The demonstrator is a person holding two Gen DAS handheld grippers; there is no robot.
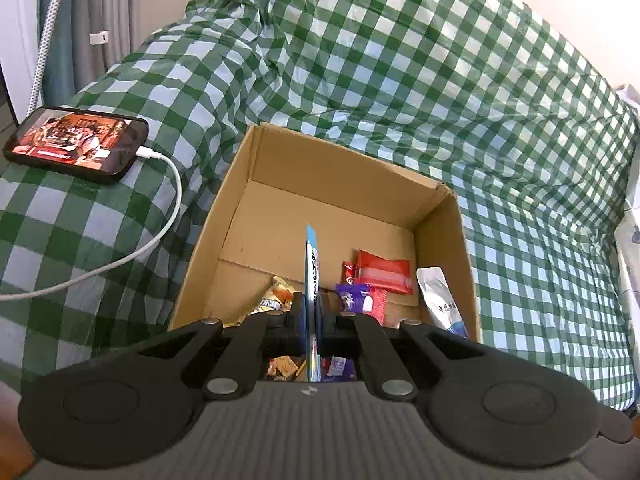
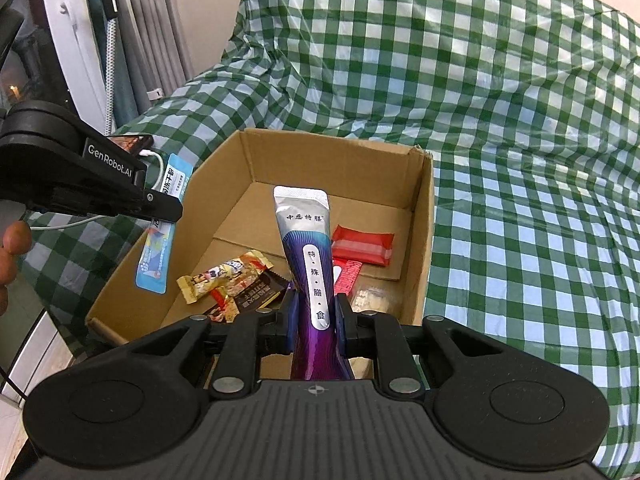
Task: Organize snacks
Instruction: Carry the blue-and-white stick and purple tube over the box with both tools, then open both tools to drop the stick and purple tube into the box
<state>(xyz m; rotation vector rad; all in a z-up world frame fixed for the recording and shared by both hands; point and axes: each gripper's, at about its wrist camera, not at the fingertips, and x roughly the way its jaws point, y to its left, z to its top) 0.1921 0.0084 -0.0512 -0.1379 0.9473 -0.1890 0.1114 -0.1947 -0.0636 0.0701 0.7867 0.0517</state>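
Checked green-white cloth (image 1: 440, 92) draped over the surface, under open box (image 1: 344, 168); curtains (image 1: 100, 20) behind. Left claw (image 1: 311, 316) clamped on blue sachet (image 1: 311, 264). Right claw (image 2: 314, 320) clamped on purple pouch (image 2: 308, 248).

The left gripper (image 1: 311, 316) points steeply downward, and its jaws are closed on a thin blue sachet (image 1: 312, 280), which stands edge-on between the pads and reaches out past the fingertips. In the right wrist view this gripper comes in from the left side, and some fingers (image 2: 14, 240) of the person's left hand show behind it. The right gripper (image 2: 314, 320) also tilts downward. Its jaws are pressed on the lower part of a purple and silver pouch (image 2: 308, 248), whose silver top rises well beyond the fingertips.
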